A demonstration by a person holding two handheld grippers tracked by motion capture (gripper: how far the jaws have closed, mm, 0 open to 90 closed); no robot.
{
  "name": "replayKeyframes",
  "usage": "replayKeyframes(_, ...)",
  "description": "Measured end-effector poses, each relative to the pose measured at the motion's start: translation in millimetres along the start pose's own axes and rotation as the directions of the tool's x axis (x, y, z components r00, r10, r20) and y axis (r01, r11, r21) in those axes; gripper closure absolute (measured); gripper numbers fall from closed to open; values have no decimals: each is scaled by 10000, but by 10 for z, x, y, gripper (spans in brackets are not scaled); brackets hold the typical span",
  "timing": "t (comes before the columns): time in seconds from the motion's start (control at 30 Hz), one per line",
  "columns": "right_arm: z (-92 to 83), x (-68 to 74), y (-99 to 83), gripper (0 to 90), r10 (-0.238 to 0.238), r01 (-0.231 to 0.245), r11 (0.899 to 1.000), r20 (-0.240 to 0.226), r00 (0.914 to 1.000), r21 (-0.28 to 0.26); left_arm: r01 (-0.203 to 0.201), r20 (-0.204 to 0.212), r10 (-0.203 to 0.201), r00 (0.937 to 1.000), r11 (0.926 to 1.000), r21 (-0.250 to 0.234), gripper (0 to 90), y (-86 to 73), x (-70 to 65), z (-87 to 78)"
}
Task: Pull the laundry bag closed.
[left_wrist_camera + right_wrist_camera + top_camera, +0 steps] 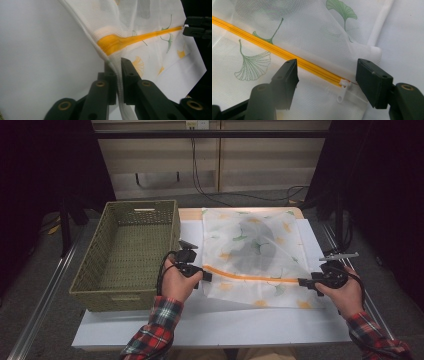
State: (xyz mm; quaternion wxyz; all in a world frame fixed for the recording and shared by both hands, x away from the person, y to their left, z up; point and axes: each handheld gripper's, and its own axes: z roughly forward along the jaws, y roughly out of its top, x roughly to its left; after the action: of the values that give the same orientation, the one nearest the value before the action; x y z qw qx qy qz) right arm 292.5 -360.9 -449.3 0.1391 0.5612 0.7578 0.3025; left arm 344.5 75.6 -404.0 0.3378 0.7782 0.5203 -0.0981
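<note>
A white mesh laundry bag printed with green and yellow leaves lies on the white table, with something dark showing dimly through it. An orange zipper runs across its near part. My left gripper is shut on the bag's left edge, pinching the mesh just below the zipper's end. My right gripper stands open at the bag's right end. Its jaws straddle the zipper and the white zipper pull, which hangs between them untouched.
An empty green woven basket stands at the left of the table, close beside my left hand. The white table top extends toward the person in front of the bag. Cables run over the floor beyond the table.
</note>
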Motion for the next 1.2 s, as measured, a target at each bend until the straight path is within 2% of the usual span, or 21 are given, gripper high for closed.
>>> replayKeyframes(0.1, 8, 2, 2, 307, -25, 26, 10000, 42, 10000, -50, 90, 7, -90, 10000, 9999, -137, 765, -3, -18, 7)
replayKeyframes(0.2, 7, 6, 9, 290, -22, 22, 9999, -7, 10000, -122, -104, -129, 101, 9999, 9996, -244, 671, -6, -18, 20)
replayKeyframes(0.23, 10, 12, 10, 283, -12, 11, 9999, -28, 10000, -151, 39, -106, -42, 9999, 9996, -267, 671, -6, -25, 23)
replayKeyframes(0.27, 11, 14, 11, 282, -9, 9, 9999, -20, 10000, -140, -147, -220, 142, 9997, 9996, -230, 656, -3, -13, 18)
replayKeyframes(0.33, 16, 17, 12, 279, -50, 49, 9999, -40, 10000, -100, -72, -137, 69, 9999, 9996, -259, 613, 3, -9, 13)
replayKeyframes(0.37, 17, 17, 11, 279, -63, 62, 9999, -27, 10000, -86, -157, -154, 153, 9998, 9996, -253, 594, 6, -12, 6)
replayKeyframes(0.5, 16, 19, 15, 274, -75, 75, 10000, -10, 10000, -54, -297, -342, 283, 9990, 9988, -393, 531, 13, -20, -3)
replayKeyframes(0.6, 19, 27, 20, 269, -109, 109, 9999, -59, 9999, -55, -381, -496, 360, 9981, 9984, -414, 447, 17, -13, -8)
replayKeyframes(0.67, 19, 33, 21, 268, -100, 100, 9999, -73, 9999, -57, -411, -589, 385, 9975, 9982, -435, 440, 19, -13, -12)
replayKeyframes(0.93, 23, 43, 23, 260, -158, 157, 9999, -117, 9998, -60, -551, -817, 497, 9954, 9964, -652, 307, 23, -29, -4)
replayKeyframes(1.2, 15, 50, 22, 253, -165, 164, 9998, -113, 9998, -57, -911, -956, 843, 9918, 9935, -689, 194, 31, -56, 18)
